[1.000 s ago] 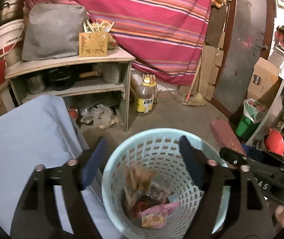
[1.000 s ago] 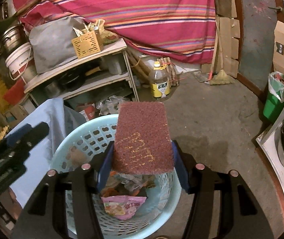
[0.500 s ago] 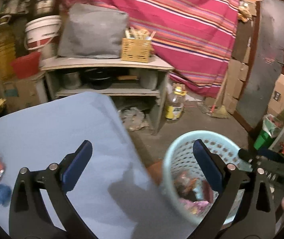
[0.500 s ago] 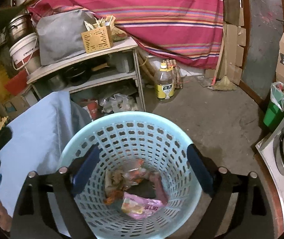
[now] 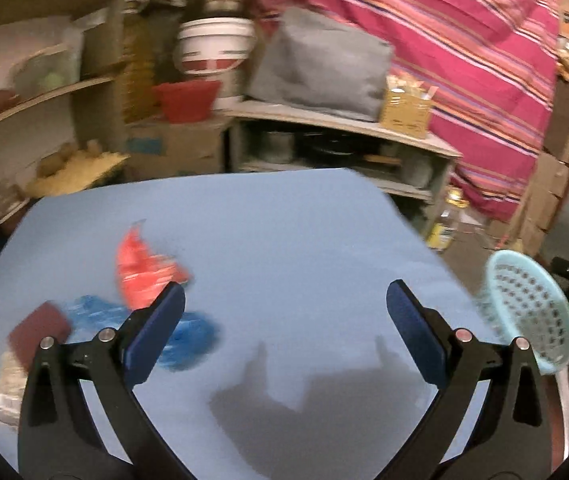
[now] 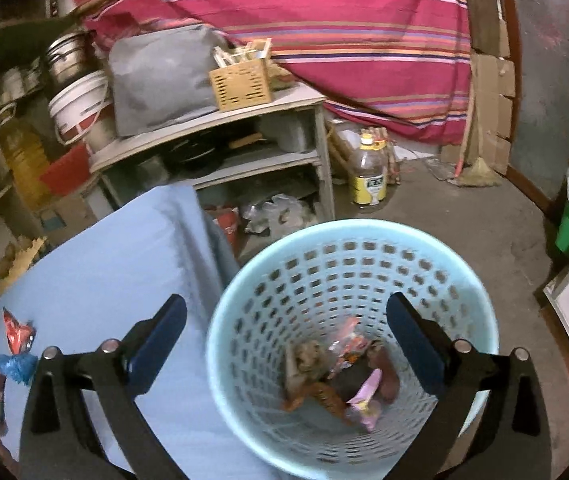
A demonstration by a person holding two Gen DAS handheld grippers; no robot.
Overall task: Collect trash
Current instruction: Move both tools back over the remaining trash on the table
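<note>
Left tongs (image 5: 284, 320) spread wide, nothing between the pads, hanging over the blue surface (image 5: 284, 240). Bare cloth under the gap, shadow of the tongs cast on it.

Trash on the surface, all on the far side from the basket (image 5: 532, 312):
- red wrapper (image 5: 140, 272) just beyond the left pad, crumpled
- blue wrapper (image 5: 188, 336) partly hidden behind that same pad, lying just nearer the camera than the red one
- dark red-brown pad (image 5: 36, 332) further out from the basket, past the blue wrapper
- pale crumpled packet (image 5: 8, 392) just below it, at the view's edge; too blurred to identify

Basket off the surface's edge, seen outside the right pad of the left tongs.

Right tongs (image 6: 284, 328) opening, almost fully apart, nothing between the pads. Basket (image 6: 244, 300) rim straddled by the gap: right pad over the inside, left pad over the surface (image 6: 124, 260) next to it. Inside the basket: mixed wrappers (image 6: 340, 380) at the bottom, pink, orange and brown, well below the pads and not touched.

From the right wrist view, red wrapper (image 6: 18, 336) and blue wrapper (image 6: 16, 368) far across the surface from the basket, well apart from the right tongs.
</note>
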